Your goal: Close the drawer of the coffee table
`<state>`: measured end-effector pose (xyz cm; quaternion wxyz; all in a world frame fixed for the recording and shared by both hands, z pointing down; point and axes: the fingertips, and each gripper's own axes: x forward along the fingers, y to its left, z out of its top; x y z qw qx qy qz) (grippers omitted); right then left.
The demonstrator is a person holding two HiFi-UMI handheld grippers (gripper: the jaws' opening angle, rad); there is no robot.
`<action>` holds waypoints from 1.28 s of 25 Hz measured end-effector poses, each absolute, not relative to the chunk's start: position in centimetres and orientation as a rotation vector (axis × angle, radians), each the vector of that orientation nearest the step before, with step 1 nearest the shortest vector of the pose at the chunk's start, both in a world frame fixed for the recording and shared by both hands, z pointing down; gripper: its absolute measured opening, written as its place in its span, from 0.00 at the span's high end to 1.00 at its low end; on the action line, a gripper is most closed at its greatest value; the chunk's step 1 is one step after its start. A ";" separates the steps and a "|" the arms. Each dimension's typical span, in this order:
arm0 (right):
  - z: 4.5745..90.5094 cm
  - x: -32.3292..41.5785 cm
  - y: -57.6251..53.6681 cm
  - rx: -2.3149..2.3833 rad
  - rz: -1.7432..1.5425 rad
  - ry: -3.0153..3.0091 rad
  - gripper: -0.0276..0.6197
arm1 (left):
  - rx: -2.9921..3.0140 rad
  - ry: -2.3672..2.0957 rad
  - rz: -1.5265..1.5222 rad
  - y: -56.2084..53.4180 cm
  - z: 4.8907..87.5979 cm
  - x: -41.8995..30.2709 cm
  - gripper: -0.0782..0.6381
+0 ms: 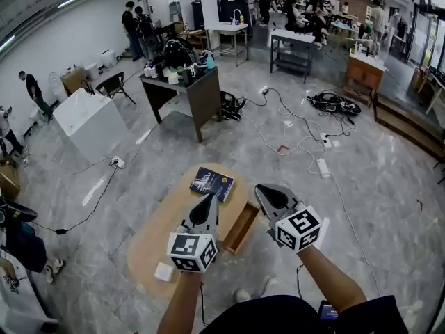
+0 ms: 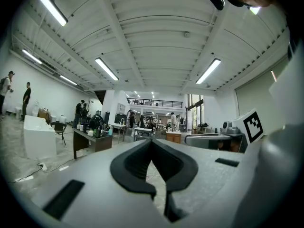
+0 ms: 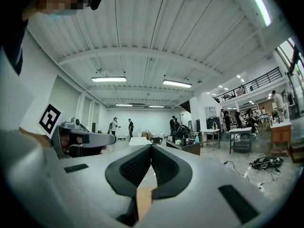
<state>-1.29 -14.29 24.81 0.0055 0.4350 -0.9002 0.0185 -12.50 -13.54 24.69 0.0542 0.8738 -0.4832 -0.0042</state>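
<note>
You held the left gripper and right gripper above the coffee table, both clenched and empty. Its drawer stood open beneath the right one, probably awaiting a push.

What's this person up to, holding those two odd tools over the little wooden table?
A person holds a hand-held gripper in each hand, the left gripper and the right gripper, in the air above a low wooden coffee table. The table's drawer stands pulled open, and neither gripper appears to touch it. Both grippers have their jaws together with nothing in them. A blue book lies on the tabletop. The job of closing the drawer is not yet done.
</note>
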 end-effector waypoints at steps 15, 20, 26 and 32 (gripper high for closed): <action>26.6 0.9 -16.5 1.338 0.145 -2.804 0.94 | 2.634 -1.394 -0.010 -15.5 26.3 -9.6 0.89; 27.4 1.2 -17.3 1.309 0.174 -2.796 0.94 | 2.607 -1.433 -0.028 -16.3 26.9 -9.9 0.89; 28.0 1.2 -18.1 1.283 0.188 -2.790 0.94 | 2.568 -1.386 -0.050 -16.9 27.8 -9.4 0.89; 29.4 1.7 -18.8 1.270 0.221 -2.781 0.94 | 2.634 -1.425 0.072 -17.0 29.2 -7.8 0.89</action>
